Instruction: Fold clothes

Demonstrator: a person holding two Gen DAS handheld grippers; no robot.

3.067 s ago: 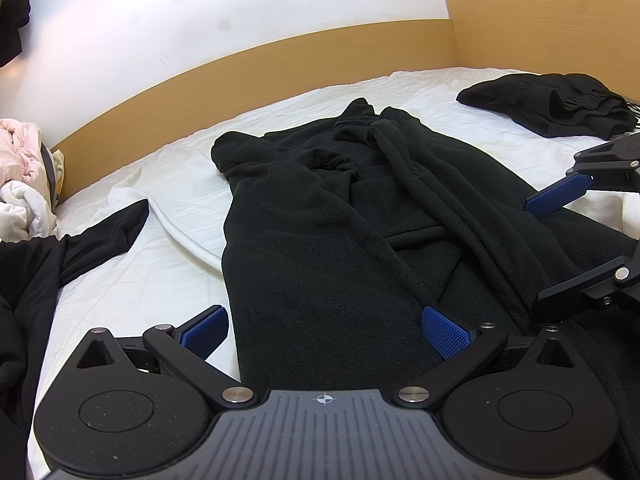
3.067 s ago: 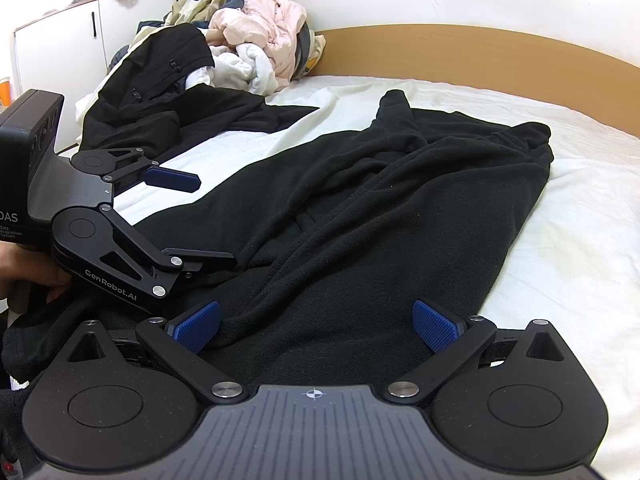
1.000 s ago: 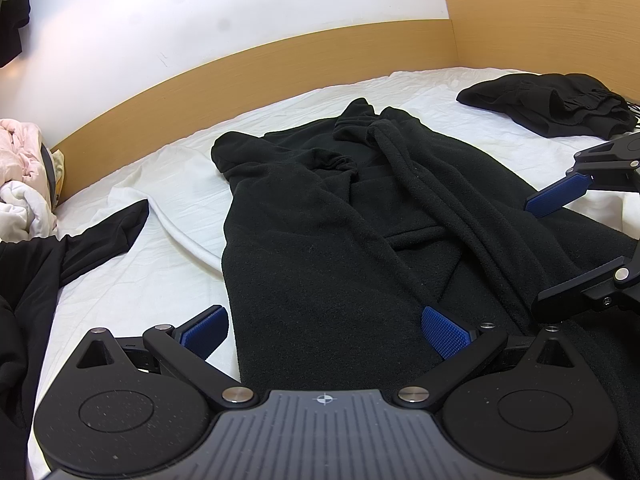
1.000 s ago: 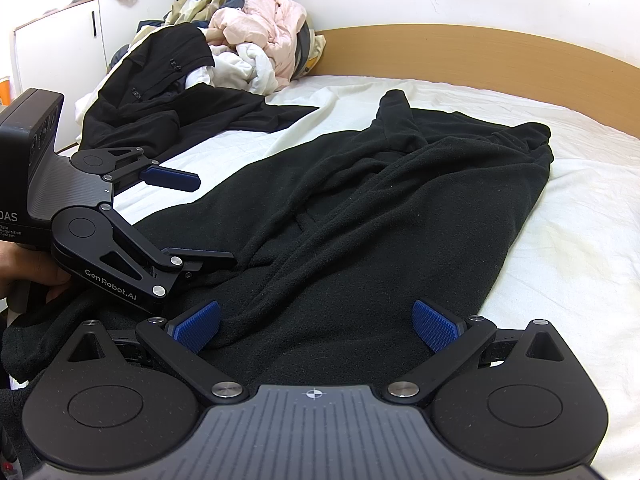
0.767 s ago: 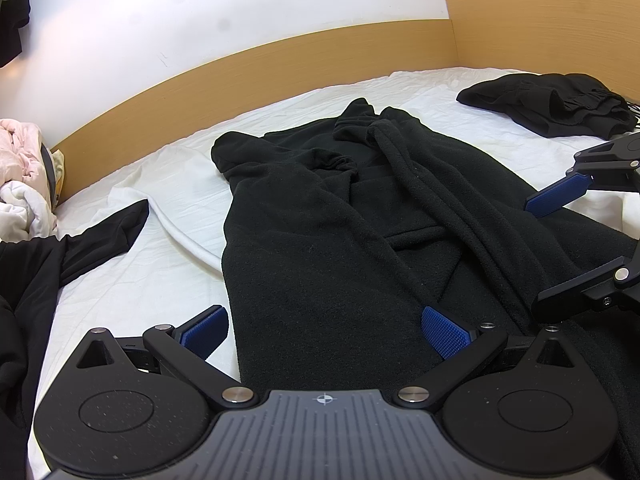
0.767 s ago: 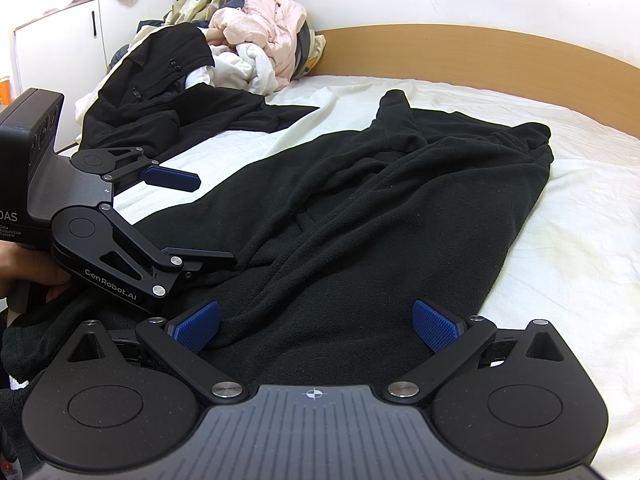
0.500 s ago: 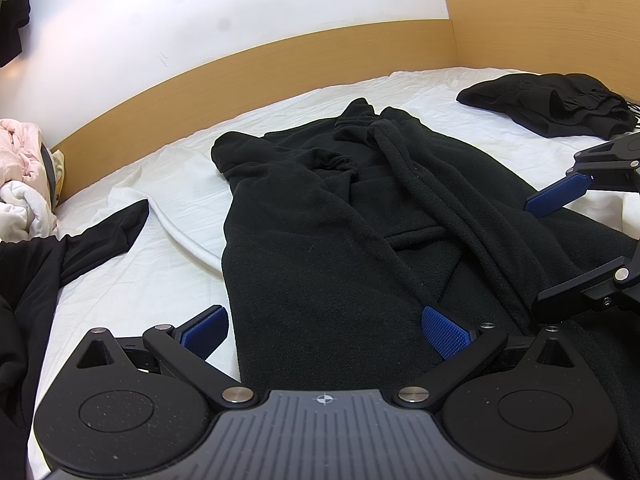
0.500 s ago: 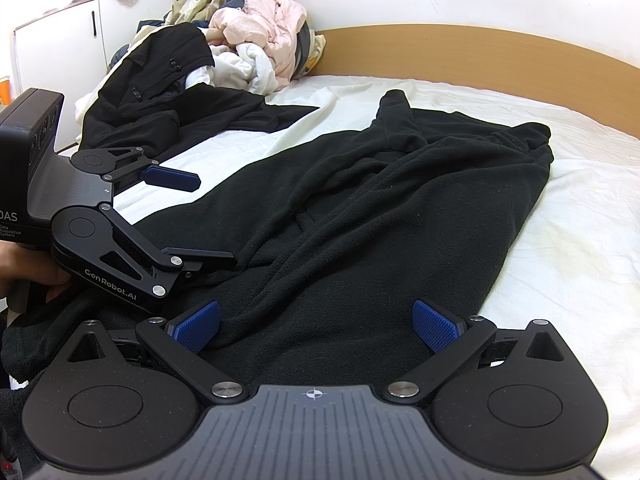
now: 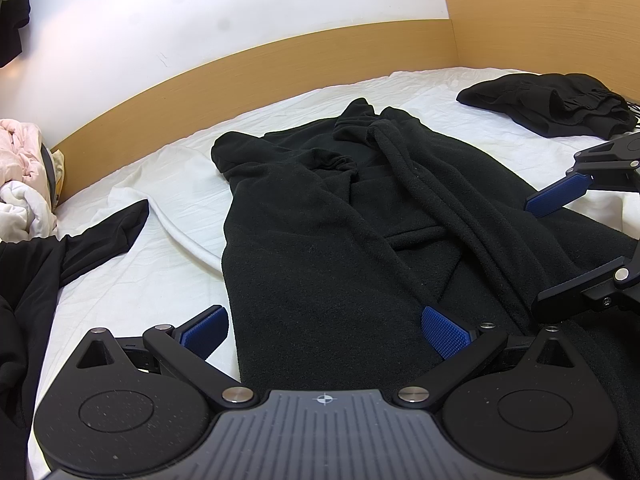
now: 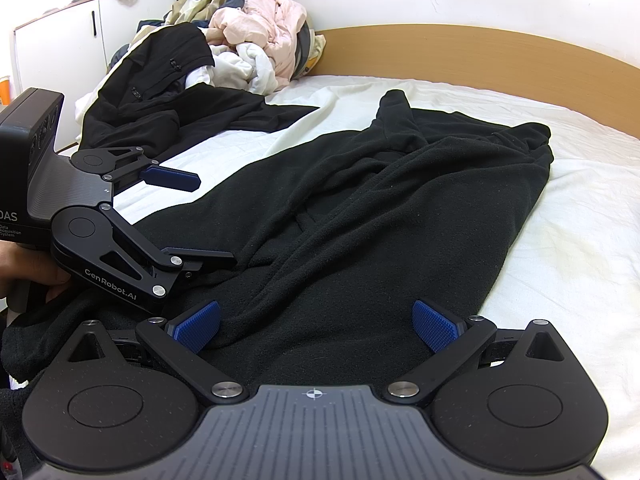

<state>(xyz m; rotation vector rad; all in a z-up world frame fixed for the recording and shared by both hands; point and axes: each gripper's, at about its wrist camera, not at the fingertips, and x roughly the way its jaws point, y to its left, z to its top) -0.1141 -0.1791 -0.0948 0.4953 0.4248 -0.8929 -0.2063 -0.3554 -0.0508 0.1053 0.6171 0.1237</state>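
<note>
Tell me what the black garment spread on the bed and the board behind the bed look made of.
Black garment: likely fleece; matte, fuzzy nap with specks of lint, thick soft folds.
Board: apparently wood or wood-look laminate; smooth, even tan, no clear grain.

Both tools were held low and level, side by side and pointing the same way. The left tool (image 9: 324, 330) had its two blue-padded fingers (image 9: 204, 330) spread wide with nothing between them. The right tool (image 10: 316, 326) was spread just as wide, its pads (image 10: 436, 326) equally bare. Seen from the right side, the left tool (image 10: 200, 220) sat just beside and slightly ahead, and a hand (image 10: 28, 268) gripped its handle from below, fingers curled around it.
</note>
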